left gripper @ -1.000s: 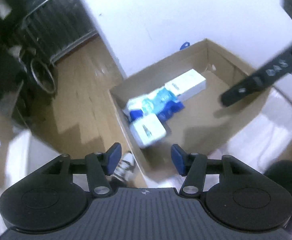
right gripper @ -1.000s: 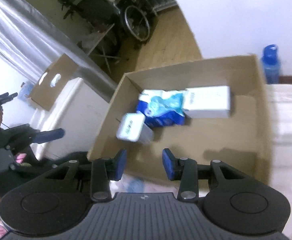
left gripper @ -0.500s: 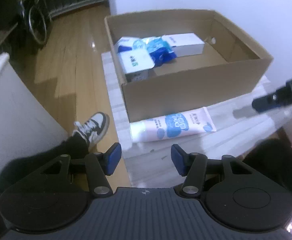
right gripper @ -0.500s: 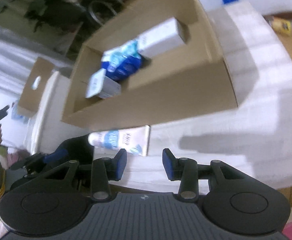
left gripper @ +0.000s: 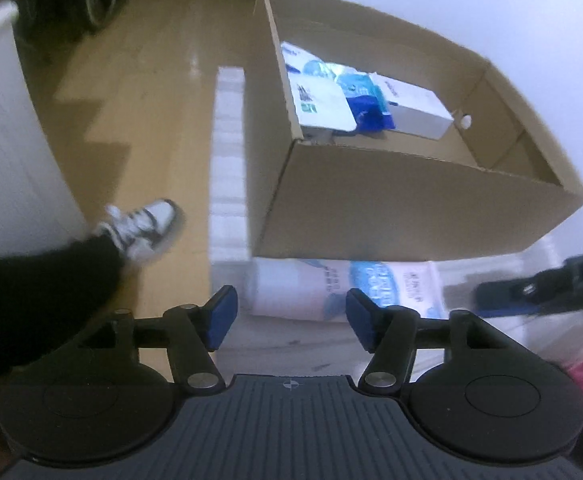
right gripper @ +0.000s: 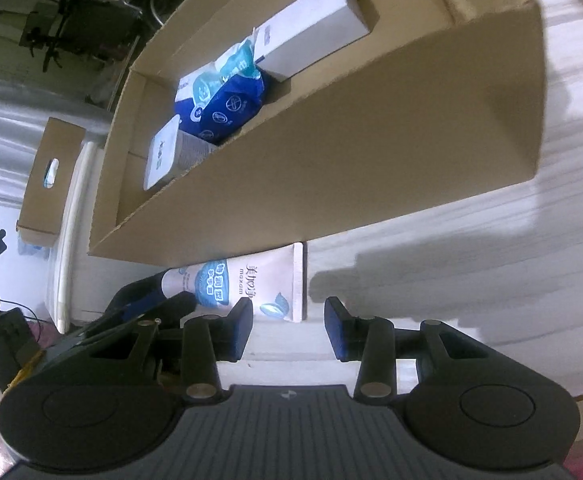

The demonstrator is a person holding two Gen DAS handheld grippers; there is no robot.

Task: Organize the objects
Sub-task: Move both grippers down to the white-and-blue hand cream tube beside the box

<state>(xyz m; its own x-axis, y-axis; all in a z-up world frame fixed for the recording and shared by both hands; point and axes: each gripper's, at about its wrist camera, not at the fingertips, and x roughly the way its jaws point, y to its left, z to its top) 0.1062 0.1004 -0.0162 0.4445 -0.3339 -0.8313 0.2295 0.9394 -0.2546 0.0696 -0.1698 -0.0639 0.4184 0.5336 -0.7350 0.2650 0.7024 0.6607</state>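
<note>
both hand-held grippers have dropped toward the tube point(left gripper: 343, 290) beside the cardboard box point(left gripper: 411, 204); left hand-held gripper point(left gripper: 289, 318) opening, empty; right hand-held gripper point(right gripper: 289, 326) narrow, empty.

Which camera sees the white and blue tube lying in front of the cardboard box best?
The right wrist view: the white and blue tube is sharp, its print readable. The left wrist view shows the tube blurred, partly behind a blue fingertip.

Cardboard box point(left gripper: 391, 208), open-topped: 1.
White cartons inside the box: 2, one long point(right gripper: 311, 28), one small point(right gripper: 163, 156).
Blue-and-white soft packs point(right gripper: 223, 100) inside the box: at least 1; the exact count is unclear.
White tube point(right gripper: 251, 284) on the bench, beside the box: 1.
Smaller cardboard box point(right gripper: 47, 184), apart: 1.
Sneaker point(left gripper: 147, 228): 1.
</note>
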